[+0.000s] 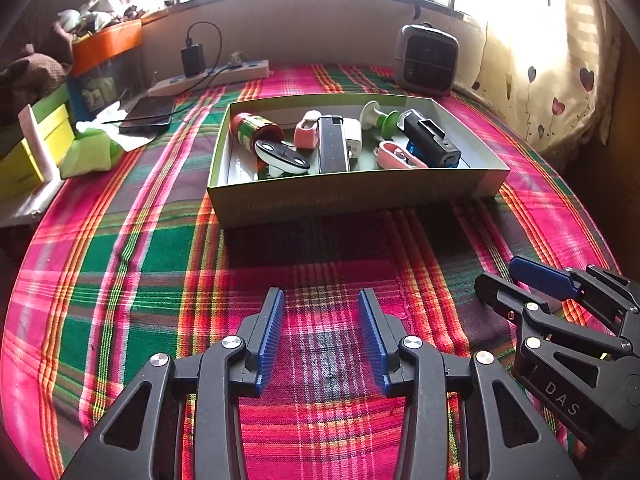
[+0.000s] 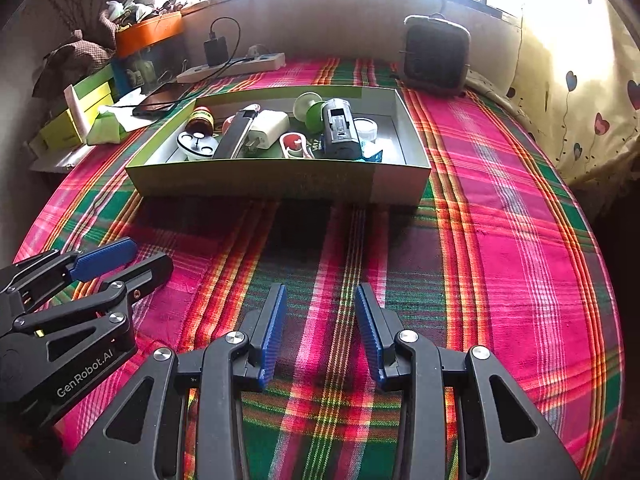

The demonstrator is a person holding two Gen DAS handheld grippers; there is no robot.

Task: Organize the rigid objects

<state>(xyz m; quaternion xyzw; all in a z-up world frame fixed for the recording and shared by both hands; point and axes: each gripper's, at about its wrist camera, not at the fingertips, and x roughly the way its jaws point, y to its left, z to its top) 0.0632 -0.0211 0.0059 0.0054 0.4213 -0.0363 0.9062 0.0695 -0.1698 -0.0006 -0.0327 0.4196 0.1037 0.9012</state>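
Box (image 1: 352,196) of objects lies beyond both empty grippers.

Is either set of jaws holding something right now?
No, the left gripper and right gripper both hang open and empty over the plaid cloth.

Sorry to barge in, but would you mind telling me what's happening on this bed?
A person is tidying small rigid objects with two handheld grippers. The left gripper and right gripper both hover open and empty over the plaid cloth. The items, including a black device and a spice jar, already lie in the cardboard box.
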